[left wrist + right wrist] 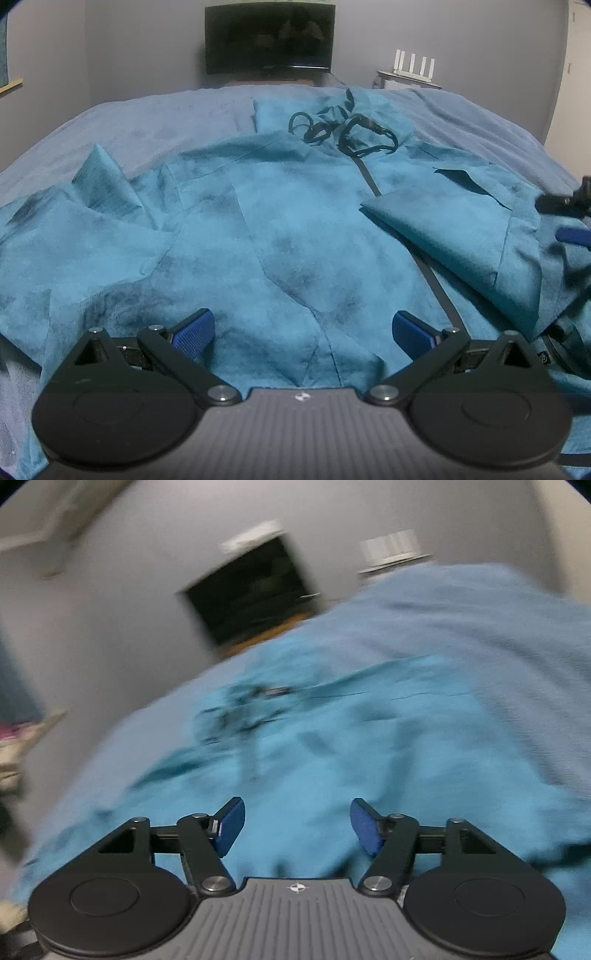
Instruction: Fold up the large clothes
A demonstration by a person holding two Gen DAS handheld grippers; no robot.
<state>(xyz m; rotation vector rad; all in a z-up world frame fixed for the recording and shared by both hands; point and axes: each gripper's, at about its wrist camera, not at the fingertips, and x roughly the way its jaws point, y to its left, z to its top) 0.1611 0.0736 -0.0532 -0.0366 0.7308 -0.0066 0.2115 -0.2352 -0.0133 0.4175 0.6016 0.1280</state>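
A large teal mottled jacket (280, 229) with a black zip and black drawstrings (343, 129) lies spread on the bed. Its right sleeve (443, 229) is folded inward across the front, and its left sleeve (103, 184) is rumpled and stands up in a peak. My left gripper (303, 332) hovers open over the jacket's near hem with nothing between its blue pads. My right gripper (298, 825) is open over the jacket (332, 757), nothing between its pads. That view is tilted and blurred. The right gripper (569, 218) also shows, blurred, at the left wrist view's right edge.
The bed's blue-grey sheet (147, 122) surrounds the jacket. A dark screen (269, 40) hangs on the far wall beyond the bed. A white router (413, 64) stands on a small table at the back right. Pale objects (14, 749) sit at the left edge.
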